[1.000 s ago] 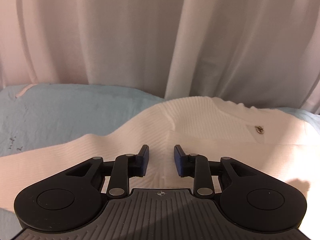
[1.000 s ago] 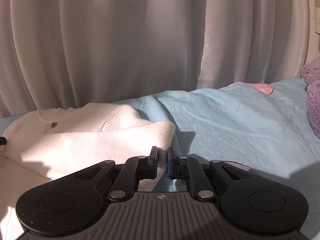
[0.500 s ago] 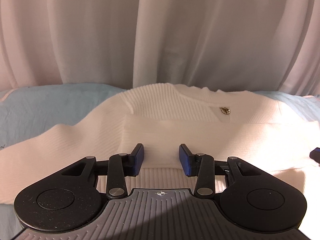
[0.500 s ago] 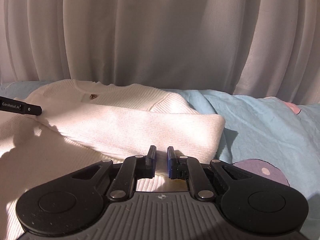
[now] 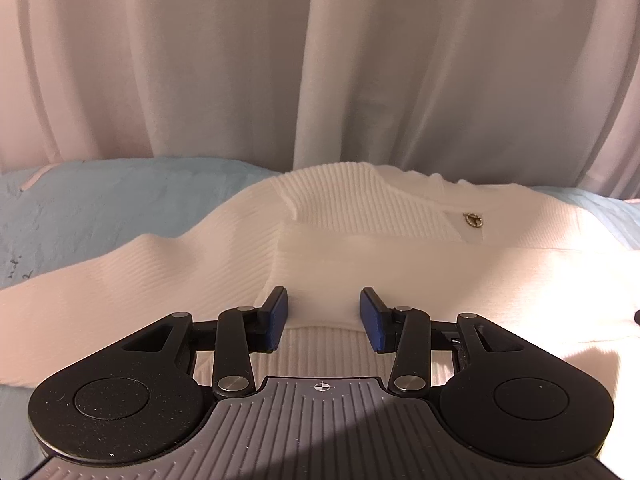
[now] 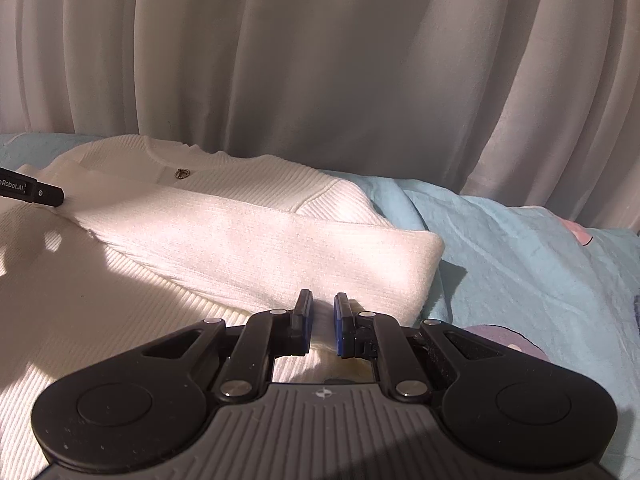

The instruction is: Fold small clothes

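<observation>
Pleated curtain (image 5: 200, 60) | ribbed white sweater (image 5: 360, 216) | left gripper (image 5: 324, 316) opening, empty | right gripper (image 6: 322, 322) pinching sweater

The sweater (image 5: 400, 240) is white and soft, with thin ribbed lines. It lies flat across the middle of both pictures. A small gold button (image 5: 473, 220) sits near its neck, at the right in the left view. One sleeve (image 6: 280, 256) is folded over the front. The other sleeve (image 5: 120, 280) stretches out to the left.
</observation>
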A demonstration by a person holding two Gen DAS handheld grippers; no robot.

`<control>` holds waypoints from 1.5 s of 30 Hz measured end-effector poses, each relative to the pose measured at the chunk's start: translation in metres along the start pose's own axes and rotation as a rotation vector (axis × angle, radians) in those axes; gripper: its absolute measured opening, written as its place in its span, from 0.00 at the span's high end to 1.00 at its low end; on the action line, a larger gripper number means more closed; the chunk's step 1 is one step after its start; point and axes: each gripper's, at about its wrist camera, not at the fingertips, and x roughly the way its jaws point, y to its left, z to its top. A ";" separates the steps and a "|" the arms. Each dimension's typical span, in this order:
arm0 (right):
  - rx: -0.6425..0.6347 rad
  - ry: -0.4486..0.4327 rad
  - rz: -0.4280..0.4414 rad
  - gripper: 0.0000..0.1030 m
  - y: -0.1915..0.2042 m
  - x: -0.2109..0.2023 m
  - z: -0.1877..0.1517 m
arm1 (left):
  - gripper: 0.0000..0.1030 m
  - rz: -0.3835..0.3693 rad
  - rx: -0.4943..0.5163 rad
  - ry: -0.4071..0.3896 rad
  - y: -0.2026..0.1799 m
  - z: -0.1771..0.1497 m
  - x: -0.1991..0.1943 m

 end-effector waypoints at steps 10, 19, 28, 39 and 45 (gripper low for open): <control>0.259 0.038 -0.039 0.87 -0.024 -0.048 -0.005 | 0.41 -0.019 -0.369 0.019 0.079 -0.032 -0.060; 0.657 0.068 0.274 0.83 -0.045 -0.087 -0.057 | 0.36 0.114 -1.030 -0.146 0.250 -0.105 -0.127; 0.686 0.083 0.315 0.83 -0.034 -0.078 -0.048 | 0.48 0.133 -1.403 -0.298 0.353 -0.144 -0.131; 0.696 0.047 0.296 0.83 -0.036 -0.082 -0.038 | 0.91 0.003 -1.705 -0.410 0.397 -0.183 -0.111; 0.705 0.038 0.287 0.83 -0.038 -0.082 -0.038 | 0.92 0.019 -1.581 -0.432 0.386 -0.167 -0.119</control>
